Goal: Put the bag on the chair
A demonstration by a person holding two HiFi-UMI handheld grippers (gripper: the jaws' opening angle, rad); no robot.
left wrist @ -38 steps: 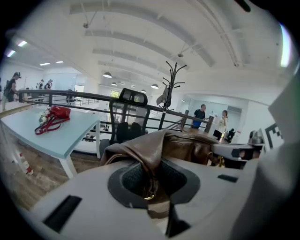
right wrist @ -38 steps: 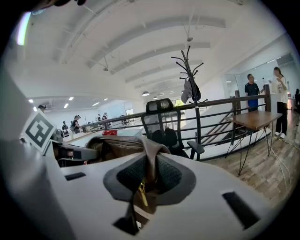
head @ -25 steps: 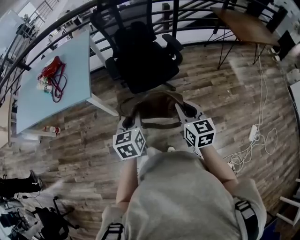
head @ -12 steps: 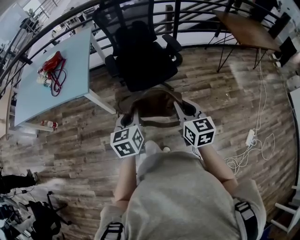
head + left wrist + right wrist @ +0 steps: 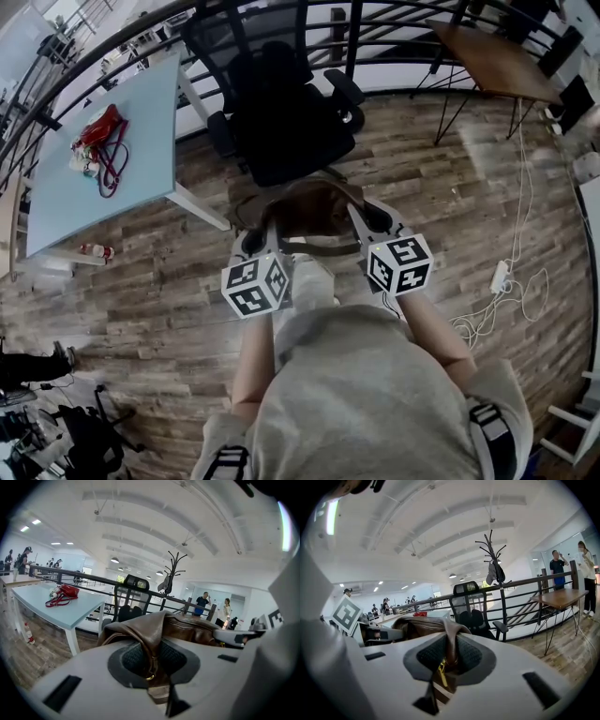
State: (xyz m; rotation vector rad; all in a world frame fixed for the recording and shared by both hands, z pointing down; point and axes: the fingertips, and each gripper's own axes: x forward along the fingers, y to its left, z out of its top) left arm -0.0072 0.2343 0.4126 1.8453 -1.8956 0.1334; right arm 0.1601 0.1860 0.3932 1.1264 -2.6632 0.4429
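A brown leather bag (image 5: 309, 208) hangs in the air between my two grippers, just in front of the black office chair (image 5: 281, 122). My left gripper (image 5: 253, 242) is shut on the bag's left strap (image 5: 152, 648). My right gripper (image 5: 377, 223) is shut on the bag's right strap (image 5: 450, 644). In the left gripper view the bag's body (image 5: 187, 627) bulges past the jaws, with the chair (image 5: 129, 606) behind it. In the right gripper view the chair (image 5: 473, 613) stands a short way ahead, its seat free.
A light blue table (image 5: 112, 169) with a red pouch (image 5: 98, 131) stands left of the chair. A black railing (image 5: 394, 28) runs behind it. A wooden table (image 5: 492, 56) is at the far right. White cables and a power strip (image 5: 497, 277) lie on the wood floor at the right.
The bag and both grippers have moved slightly forward, closer to the chair. Both grips on the straps are unchanged.
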